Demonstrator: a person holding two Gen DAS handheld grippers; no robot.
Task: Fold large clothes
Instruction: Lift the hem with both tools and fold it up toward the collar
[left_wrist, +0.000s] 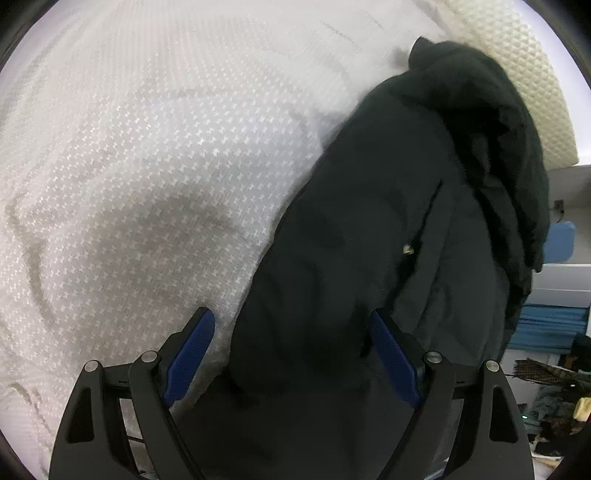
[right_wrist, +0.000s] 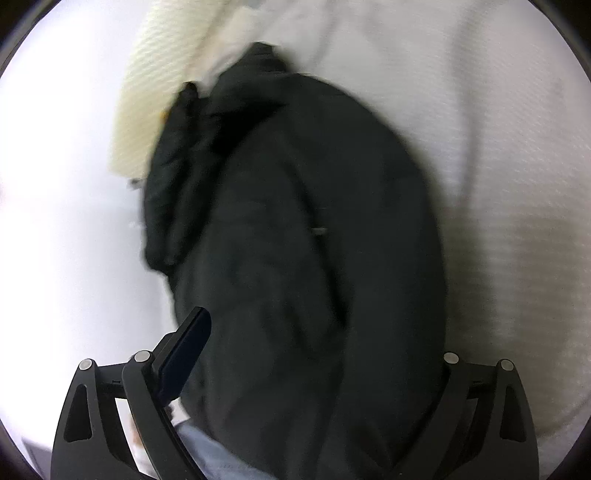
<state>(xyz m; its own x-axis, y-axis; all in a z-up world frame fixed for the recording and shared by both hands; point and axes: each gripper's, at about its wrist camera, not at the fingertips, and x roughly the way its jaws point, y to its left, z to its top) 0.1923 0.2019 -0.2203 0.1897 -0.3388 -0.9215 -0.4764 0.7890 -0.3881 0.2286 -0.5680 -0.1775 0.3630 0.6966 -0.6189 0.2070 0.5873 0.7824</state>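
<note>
Left wrist view: left gripper spread wide, jacket hem bunched between the fingers, not pinched. Lies on white bedspread, long axis running away toward cream pillow. Right gripper also spread, hem draped over it, one finger hidden. Both at near end; probably fold lengthwise, away.

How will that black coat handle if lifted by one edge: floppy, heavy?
Likely floppy: the black coat lies in soft folds on the white bedspread and bunches near the cream pillow. Probably bulky and heavyish, given its thick layers. It fills the span between both open tongs, so expect sagging.
</note>
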